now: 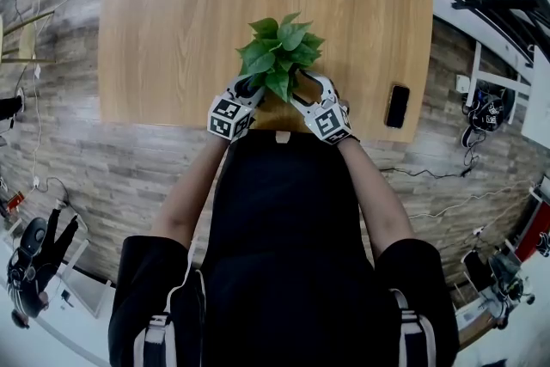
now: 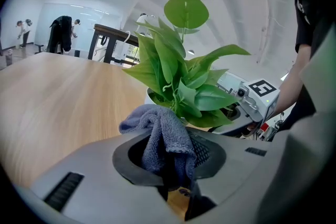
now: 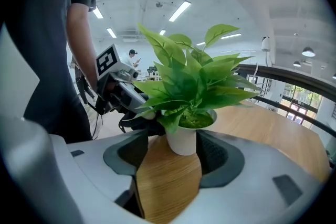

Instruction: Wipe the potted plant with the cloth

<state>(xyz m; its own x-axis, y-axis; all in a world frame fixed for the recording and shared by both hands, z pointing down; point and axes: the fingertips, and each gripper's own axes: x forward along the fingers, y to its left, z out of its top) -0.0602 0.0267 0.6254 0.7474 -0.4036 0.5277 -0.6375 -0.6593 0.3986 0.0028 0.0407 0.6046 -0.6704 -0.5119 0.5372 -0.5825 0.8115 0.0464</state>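
Note:
A small potted plant [image 1: 280, 54] with broad green leaves stands in a white pot [image 3: 184, 137] near the front edge of the wooden table [image 1: 172, 4]. My left gripper [image 1: 243, 92] is at the plant's left side, shut on a grey-blue cloth [image 2: 164, 136] whose bunched end pokes up toward the leaves [image 2: 181, 78]. My right gripper [image 1: 307, 88] is at the plant's right side and open. In the right gripper view its jaws stand on either side of the pot, which sits close to the right-hand pad. I cannot tell whether the cloth touches a leaf.
A black phone [image 1: 397, 106] lies on the table at the right near the front edge. Beyond the table's edges are plank flooring, cables and shoes [image 1: 485, 112]. Other tables and people stand far back in the room.

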